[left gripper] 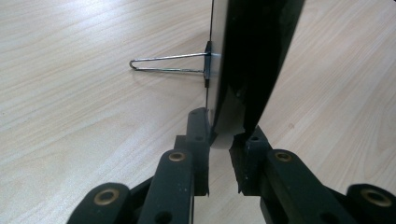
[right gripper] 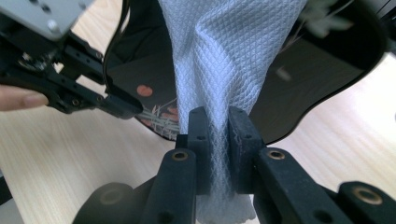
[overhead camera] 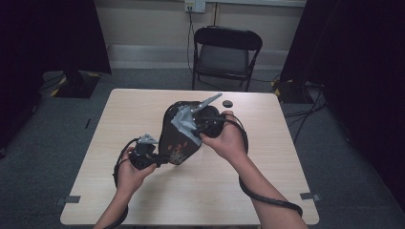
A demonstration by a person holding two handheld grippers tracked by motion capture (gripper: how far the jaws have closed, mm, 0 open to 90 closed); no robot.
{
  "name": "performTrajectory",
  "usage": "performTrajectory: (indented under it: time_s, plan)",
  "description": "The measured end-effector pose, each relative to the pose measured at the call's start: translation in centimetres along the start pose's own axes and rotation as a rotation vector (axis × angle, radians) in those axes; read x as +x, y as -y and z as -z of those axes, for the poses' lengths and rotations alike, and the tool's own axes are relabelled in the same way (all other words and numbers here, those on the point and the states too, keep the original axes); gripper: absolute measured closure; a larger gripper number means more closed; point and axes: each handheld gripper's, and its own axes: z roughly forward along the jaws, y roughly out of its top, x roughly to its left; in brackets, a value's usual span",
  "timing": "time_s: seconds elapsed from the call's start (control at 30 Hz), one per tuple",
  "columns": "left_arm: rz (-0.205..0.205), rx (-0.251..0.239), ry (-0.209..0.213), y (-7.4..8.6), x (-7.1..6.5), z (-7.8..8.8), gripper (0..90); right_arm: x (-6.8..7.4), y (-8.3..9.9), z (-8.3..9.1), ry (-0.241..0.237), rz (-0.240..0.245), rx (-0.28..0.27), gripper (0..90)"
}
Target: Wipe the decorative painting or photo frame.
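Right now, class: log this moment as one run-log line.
left gripper: shut on black tray rim, tilted | right gripper: shut on white cloth against tray | table: binder clip on rim

wall: cream | floor: grey carpet (overhead camera: pixel 43 143) | furniture: black folding chair (overhead camera: pixel 226 56), wooden table (overhead camera: pixel 143 102)

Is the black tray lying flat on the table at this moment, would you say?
No, the left gripper clamps the edge of the black tray, which stands tilted up off the table.

A folding chair (overhead camera: pixel 226 55) stands beyond the table (overhead camera: pixel 143 114) (pale wood), where a small black disc (overhead camera: pixel 228 103) lies.
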Motion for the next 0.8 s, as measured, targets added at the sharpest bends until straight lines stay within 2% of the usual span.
performTrajectory:
  time_s: [0.4, 0.8]
  plan:
    - [-0.006, -0.001, 0.000, -0.1, 0.0, 0.0, 78.5, -0.4, 3.2, -3.5, -0.026, -0.038, 0.070, 81.7]
    - [-0.007, 0.004, 0.005, 0.0, 0.1, 0.0, 78.4, 0.1, 7.0, -7.4, -0.054, -0.072, 0.165, 81.7]
